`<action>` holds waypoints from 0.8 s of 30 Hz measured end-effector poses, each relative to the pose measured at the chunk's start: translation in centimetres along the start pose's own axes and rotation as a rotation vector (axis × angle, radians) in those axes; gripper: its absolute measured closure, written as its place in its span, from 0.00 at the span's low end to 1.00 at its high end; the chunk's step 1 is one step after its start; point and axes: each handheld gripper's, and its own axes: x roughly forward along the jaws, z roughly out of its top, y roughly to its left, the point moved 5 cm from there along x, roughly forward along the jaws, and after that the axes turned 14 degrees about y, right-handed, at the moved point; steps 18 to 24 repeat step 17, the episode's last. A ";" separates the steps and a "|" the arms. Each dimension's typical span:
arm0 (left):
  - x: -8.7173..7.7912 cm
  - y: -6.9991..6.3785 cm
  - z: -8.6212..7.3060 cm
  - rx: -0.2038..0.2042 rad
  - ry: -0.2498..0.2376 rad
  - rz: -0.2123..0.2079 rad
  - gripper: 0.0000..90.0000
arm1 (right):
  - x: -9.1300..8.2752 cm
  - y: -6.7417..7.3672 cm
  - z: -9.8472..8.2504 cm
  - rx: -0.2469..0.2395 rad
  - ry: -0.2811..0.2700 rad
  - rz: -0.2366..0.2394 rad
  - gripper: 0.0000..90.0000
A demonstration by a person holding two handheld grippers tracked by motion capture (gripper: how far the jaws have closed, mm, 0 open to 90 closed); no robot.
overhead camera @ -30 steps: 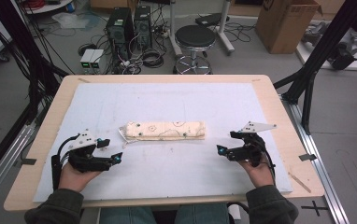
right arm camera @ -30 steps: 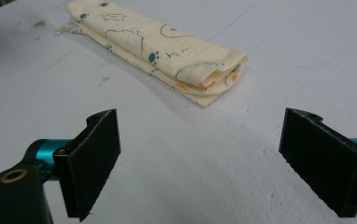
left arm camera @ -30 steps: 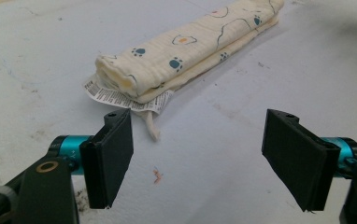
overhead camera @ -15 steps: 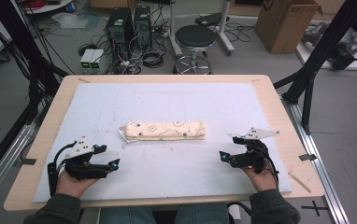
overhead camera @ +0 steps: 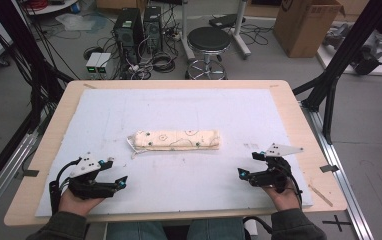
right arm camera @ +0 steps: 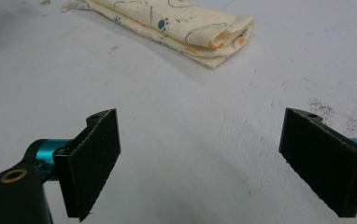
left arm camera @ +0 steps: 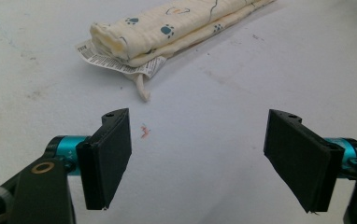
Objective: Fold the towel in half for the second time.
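Note:
A cream cloth printed with paw marks lies folded into a long narrow strip (overhead camera: 176,139) in the middle of the white mat (overhead camera: 189,110). Its label end with a short string (left arm camera: 120,63) faces my left gripper, and its folded end (right arm camera: 214,35) faces my right gripper. My left gripper (overhead camera: 117,172) rests low at the mat's near left, open and holding nothing, well short of the cloth. Over at the near right, my right gripper (overhead camera: 247,165) is open and holding nothing too. In both gripper views the black pads (left arm camera: 113,156) (right arm camera: 95,161) stand wide apart over bare mat.
The mat covers a wooden table (overhead camera: 59,115). Beyond the far edge stand a black stool (overhead camera: 209,42), computer towers (overhead camera: 139,27), cables and a cardboard box (overhead camera: 304,22). Black frame legs (overhead camera: 329,85) rise at both sides.
Both hands have drawn back toward the near edge of the table, away from the cloth. The cloth has stayed where it was.

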 end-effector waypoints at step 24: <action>0.1 0.1 -0.5 0.007 0.010 0.016 0.25 | 0.0 0.3 -0.6 -0.004 0.005 0.001 0.13</action>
